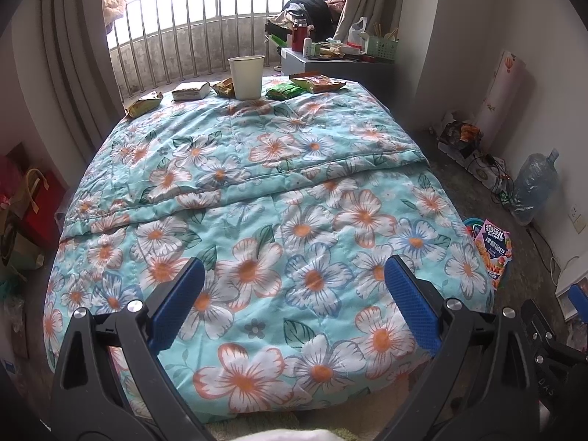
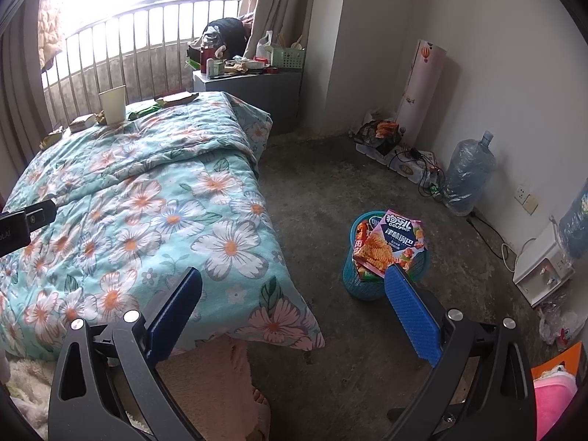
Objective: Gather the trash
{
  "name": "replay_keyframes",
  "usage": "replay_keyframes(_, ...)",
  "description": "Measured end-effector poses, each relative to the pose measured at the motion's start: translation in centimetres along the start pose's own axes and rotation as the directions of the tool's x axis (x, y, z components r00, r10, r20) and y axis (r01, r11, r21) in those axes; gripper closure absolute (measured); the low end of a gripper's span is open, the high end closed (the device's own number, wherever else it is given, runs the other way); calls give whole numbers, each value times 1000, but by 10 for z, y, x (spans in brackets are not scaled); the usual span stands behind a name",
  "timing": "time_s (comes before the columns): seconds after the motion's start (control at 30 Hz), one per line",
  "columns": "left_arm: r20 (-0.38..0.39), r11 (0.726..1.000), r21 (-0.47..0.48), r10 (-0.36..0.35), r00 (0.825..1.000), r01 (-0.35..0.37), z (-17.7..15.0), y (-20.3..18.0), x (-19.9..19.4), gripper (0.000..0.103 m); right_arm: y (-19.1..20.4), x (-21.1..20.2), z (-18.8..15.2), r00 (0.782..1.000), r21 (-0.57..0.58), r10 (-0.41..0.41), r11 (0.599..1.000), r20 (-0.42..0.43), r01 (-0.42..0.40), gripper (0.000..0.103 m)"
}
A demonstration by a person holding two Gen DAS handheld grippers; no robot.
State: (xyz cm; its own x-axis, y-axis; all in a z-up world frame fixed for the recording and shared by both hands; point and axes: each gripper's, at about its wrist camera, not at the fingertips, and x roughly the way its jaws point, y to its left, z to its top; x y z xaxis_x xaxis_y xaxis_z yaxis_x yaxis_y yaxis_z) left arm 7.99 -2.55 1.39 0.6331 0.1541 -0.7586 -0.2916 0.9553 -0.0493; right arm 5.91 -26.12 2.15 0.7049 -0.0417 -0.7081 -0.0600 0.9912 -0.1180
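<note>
The trash is seen lined up along the far edge of the bed point(image 1: 257, 198), next to the window railing: a paper cup point(image 1: 246, 77) stands upright with snack wrappers on both sides of it, a yellow wrapper point(image 1: 144, 104) toward the bed's far left corner and a green wrapper point(image 1: 284, 91) just right of the cup. The row runs across the bed, crosswise to the line of reach. The left gripper point(image 1: 294, 288) is held spread and empty over the bed's near end, the whole quilt lying between it and the cup. The right gripper point(image 2: 294, 290) is likewise spread and empty, off the bed's right corner, near the blue basket point(image 2: 354, 288) on the floor already stuffed with packets. The left gripper is judged the nearer, and straight ahead.
</note>
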Motion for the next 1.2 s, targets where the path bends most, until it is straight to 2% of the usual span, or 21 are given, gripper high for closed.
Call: replay_keyframes(1.2, 0, 1000, 2, 0, 1000, 0, 0, -5, -4, 9, 0, -2, 0, 1000, 4, 1, 1000, 5, -1, 6)
